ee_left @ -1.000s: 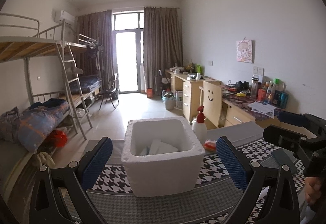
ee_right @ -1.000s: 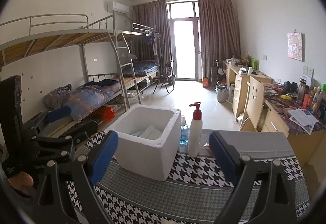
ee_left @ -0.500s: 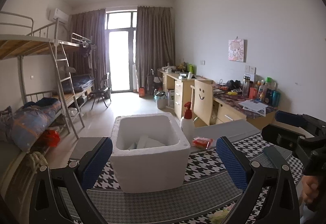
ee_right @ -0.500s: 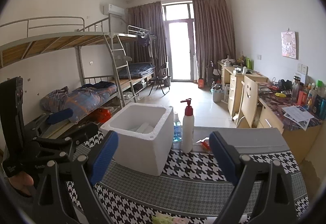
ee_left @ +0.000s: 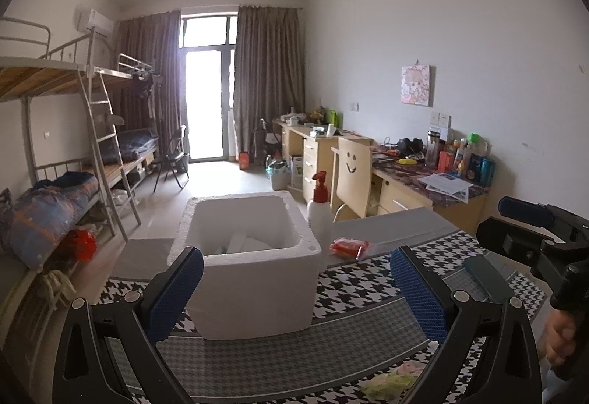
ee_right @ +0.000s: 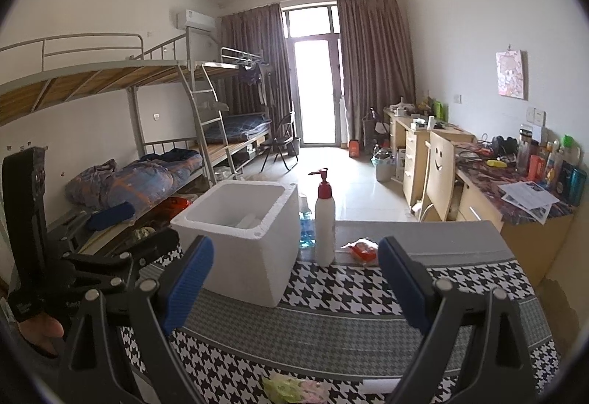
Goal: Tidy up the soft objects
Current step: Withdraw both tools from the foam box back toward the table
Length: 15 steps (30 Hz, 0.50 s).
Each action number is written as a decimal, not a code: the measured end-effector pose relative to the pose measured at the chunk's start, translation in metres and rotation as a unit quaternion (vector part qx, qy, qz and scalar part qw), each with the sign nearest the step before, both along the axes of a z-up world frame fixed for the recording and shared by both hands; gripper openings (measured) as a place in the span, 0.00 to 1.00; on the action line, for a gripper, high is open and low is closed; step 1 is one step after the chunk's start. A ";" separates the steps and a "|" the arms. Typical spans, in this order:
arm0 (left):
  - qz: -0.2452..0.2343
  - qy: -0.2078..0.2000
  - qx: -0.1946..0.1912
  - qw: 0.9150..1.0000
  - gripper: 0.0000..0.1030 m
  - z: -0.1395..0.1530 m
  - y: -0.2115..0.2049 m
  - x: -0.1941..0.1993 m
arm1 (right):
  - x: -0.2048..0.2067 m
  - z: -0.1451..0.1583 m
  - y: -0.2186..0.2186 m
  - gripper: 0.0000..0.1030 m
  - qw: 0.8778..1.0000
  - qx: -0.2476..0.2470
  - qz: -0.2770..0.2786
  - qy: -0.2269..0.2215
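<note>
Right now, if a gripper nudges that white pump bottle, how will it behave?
The pump bottle looks tall and narrow on a small base, so it probably tips rather than slides. It stands at the patterned cloth's edge, which may snag it. The smooth plastic could slip between fingers.

Soft green-and-pink thing cut off by bottom edge, partly hidden behind right gripper arms; kind cannot be told. Same thing half hidden in left view. White foam box contents mostly hidden by box walls; only pale pieces seen. Blue-liquid bottle mostly hidden behind box. Small red packet label too small to be read.
</note>
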State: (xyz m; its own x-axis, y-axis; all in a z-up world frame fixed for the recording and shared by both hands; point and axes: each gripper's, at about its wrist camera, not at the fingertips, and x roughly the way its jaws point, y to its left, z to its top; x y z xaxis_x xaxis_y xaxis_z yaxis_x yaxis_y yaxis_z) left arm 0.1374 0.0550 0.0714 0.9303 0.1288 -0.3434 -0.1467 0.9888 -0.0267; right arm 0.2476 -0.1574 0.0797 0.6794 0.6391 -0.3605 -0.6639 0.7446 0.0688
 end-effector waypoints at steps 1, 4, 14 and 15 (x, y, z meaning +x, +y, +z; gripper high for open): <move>-0.001 0.000 -0.001 1.000 0.99 -0.001 -0.001 0.000 | 0.000 -0.001 -0.001 0.90 1.000 0.000 -0.002 0.000; -0.006 0.002 -0.003 1.000 0.99 -0.003 -0.003 0.001 | 0.000 -0.003 -0.005 0.90 1.000 0.003 -0.005 0.001; -0.026 0.005 -0.010 1.000 0.99 -0.013 -0.012 -0.001 | 0.001 -0.012 -0.014 0.90 1.000 0.002 -0.012 0.006; -0.028 0.005 -0.011 1.000 0.99 -0.014 -0.012 -0.001 | 0.001 -0.013 -0.015 0.90 1.000 0.002 -0.013 0.006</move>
State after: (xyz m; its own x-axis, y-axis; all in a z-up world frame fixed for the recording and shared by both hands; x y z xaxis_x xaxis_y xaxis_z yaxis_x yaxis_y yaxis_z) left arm 0.1364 0.0430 0.0576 0.9322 0.0690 -0.3552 -0.0918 0.9946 -0.0479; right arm 0.2486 -0.1721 0.0671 0.6909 0.6230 -0.3667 -0.6439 0.7610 0.0798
